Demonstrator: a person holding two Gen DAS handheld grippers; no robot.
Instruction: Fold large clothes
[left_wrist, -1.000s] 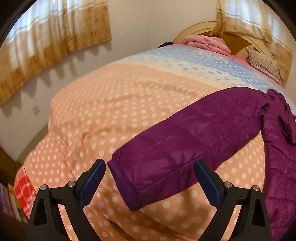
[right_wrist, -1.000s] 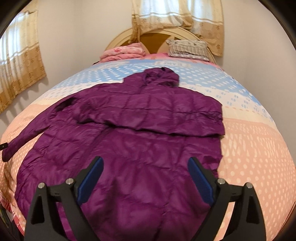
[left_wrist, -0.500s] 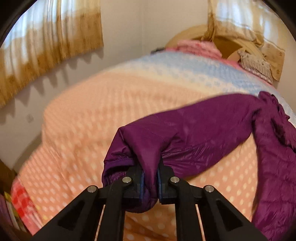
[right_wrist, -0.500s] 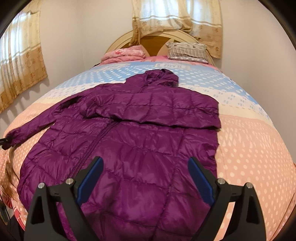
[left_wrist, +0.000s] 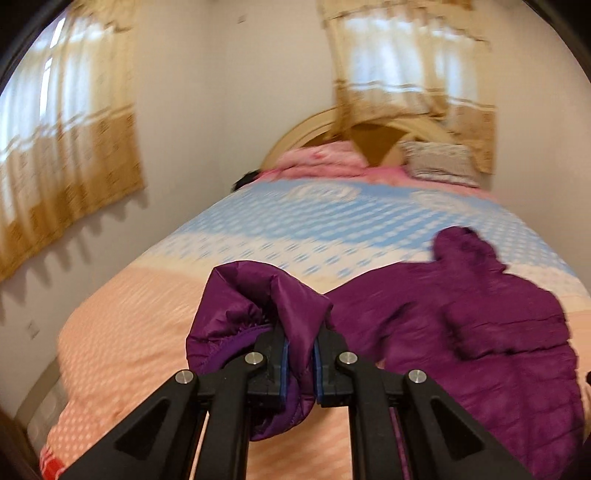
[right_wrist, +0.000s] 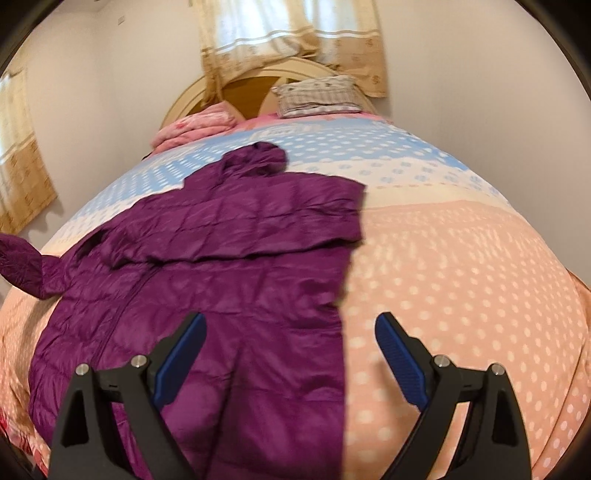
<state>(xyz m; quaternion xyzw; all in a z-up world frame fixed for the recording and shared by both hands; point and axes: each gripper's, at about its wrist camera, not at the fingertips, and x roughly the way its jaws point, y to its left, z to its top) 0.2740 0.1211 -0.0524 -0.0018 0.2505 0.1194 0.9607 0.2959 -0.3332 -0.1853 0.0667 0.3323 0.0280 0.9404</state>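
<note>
A purple quilted hooded jacket (right_wrist: 207, 258) lies spread front-up on the bed, hood toward the headboard. Its one sleeve is folded across the chest. My left gripper (left_wrist: 298, 356) is shut on the cuff of the other sleeve (left_wrist: 258, 306) and holds it lifted above the bed; the jacket body (left_wrist: 480, 332) lies to its right. That raised sleeve shows at the left edge of the right wrist view (right_wrist: 22, 266). My right gripper (right_wrist: 290, 354) is open and empty above the jacket's lower right edge.
The bed has a peach and blue dotted quilt (right_wrist: 461, 277). A folded pink blanket (right_wrist: 195, 127) and a checked pillow (right_wrist: 317, 94) lie by the wooden headboard (left_wrist: 325, 125). Walls with curtained windows (left_wrist: 66, 147) stand left of and behind the bed.
My left gripper closed on the sleeve cuff and lifted it up and toward the jacket body. My right gripper shifted right toward the jacket's side edge and stays open.
</note>
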